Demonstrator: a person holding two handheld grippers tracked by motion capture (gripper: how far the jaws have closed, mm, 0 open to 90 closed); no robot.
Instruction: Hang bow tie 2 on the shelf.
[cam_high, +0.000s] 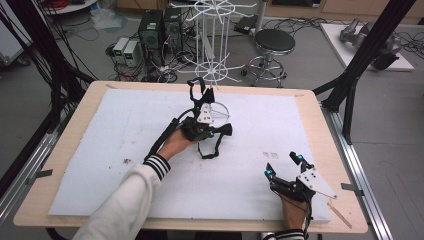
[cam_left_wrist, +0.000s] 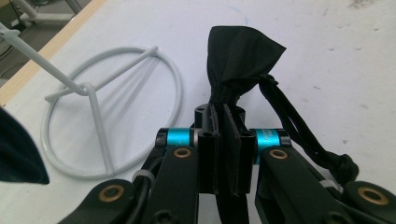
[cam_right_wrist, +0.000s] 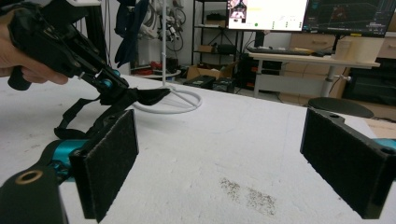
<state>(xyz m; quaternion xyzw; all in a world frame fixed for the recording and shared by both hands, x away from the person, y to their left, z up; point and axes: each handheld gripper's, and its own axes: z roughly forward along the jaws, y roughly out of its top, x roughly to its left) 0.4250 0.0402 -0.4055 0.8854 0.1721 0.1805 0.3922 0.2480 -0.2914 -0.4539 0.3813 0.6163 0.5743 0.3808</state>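
We lose the black pouch (cam_left_wrist: 240, 56) where the left gripper (cam_left_wrist: 226, 140) clamps it; its strap (cam_left_wrist: 299, 135) runs behind that gripper's arm.

Left gripper (cam_high: 212, 131) with strap (cam_high: 210, 147) sits before the rack (cam_high: 212, 70), right gripper (cam_high: 284, 165) well apart.

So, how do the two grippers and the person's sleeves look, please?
Both the left gripper and the right gripper are black, with bright blue cylinders at the jaw joints and brass-coloured pivot rings. The flat rectangular pads have a rough black surface. Each gripper carries a grey three-cornered plate and trails a black cable. The sleeve is white with a dark-striped cuff.
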